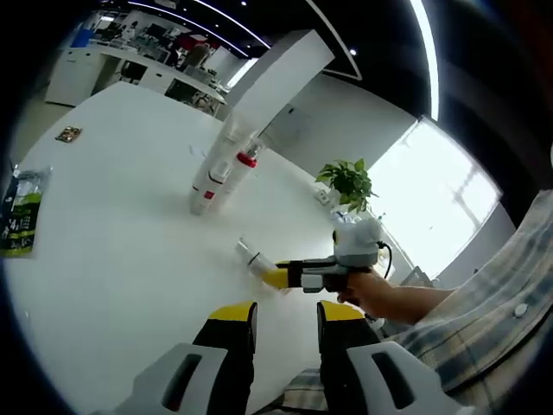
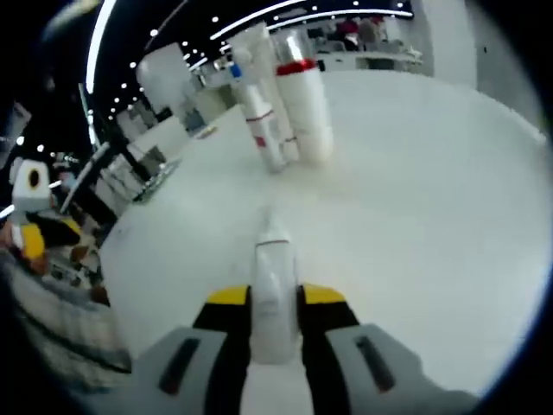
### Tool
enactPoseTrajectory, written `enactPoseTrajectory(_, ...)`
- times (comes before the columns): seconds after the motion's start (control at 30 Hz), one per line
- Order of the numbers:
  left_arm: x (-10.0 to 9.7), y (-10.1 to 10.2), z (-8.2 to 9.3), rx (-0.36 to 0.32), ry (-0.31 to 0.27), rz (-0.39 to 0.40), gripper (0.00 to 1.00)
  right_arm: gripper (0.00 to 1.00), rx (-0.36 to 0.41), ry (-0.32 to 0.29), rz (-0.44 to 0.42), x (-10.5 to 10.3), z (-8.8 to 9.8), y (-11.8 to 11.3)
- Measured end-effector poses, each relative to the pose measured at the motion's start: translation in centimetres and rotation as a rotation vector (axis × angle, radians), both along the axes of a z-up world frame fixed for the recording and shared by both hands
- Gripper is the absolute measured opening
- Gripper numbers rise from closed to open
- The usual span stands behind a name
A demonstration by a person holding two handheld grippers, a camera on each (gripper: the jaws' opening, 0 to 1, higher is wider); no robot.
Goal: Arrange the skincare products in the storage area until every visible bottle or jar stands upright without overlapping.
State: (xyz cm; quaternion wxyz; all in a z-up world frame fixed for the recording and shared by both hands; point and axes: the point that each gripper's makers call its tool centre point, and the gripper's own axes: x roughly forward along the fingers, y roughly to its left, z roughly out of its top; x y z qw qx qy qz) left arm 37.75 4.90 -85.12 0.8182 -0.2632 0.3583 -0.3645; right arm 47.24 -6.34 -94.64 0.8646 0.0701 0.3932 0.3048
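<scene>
Clamped between the right gripper point(image 2: 275, 304)'s yellow-tipped jaws is a small white bottle point(image 2: 273, 290), lying along the jaws with its narrow cap end pointing away from the camera, right over the white table point(image 2: 432, 216). From the left gripper view you can see that same right gripper point(image 1: 275, 275) coming in from the right, held by a person's hand point(image 1: 373, 290) with a plaid sleeve point(image 1: 492, 294) behind it, and the bottle point(image 1: 252, 255) sticks out of its tip, low over the tabletop point(image 1: 112, 259).

Left gripper point(image 1: 286, 325) is holding nothing, jaws spread apart with a gap between the yellow pads.

Further back, a cluster of white bottles and tubes point(image 2: 285, 108) stands upright together, one with a red band, well apart from the held bottle. Same group point(image 1: 222, 173) shows in the left gripper view. Beyond that there's a potted plant point(image 1: 348, 183) near the far edge, a green-and-black packet point(image 1: 21, 212) off to the left, and a little brown item point(image 1: 68, 134) I can't identify.
</scene>
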Motion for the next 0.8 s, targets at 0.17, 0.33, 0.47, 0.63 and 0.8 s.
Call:
enactPoseTrajectory(0.17, 0.5, -0.7, 1.6, -0.1, -0.006, 0.017, 0.29, 0.19, 0.223, 0.024, 0.0, -1.5, 3.9, 3.1)
enactPoseTrajectory(0.33, 1.5, 0.2, 2.8, -0.174, -0.025, 0.085, 0.29, 0.19, 0.364, 0.02, 0.06, -3.0, 7.6, 5.9)
enactPoseTrajectory(0.47, 2.2, 1.0, 3.5, -0.212, -0.035, 0.119, 0.3, 0.19, 0.565, -0.01, 0.128, -4.3, 12.3, 8.5)
enactPoseTrajectory(0.63, 2.7, 0.7, 4.9, -0.289, -0.05, 0.118, 0.34, 0.19, 0.625, -0.014, 0.213, -5.3, 14.3, 10.2)
enactPoseTrajectory(0.8, 3.2, -0.1, 7.1, -0.403, -0.082, 0.117, 0.35, 0.19, 0.727, -0.008, 0.295, -6.5, 16.1, 11.0)
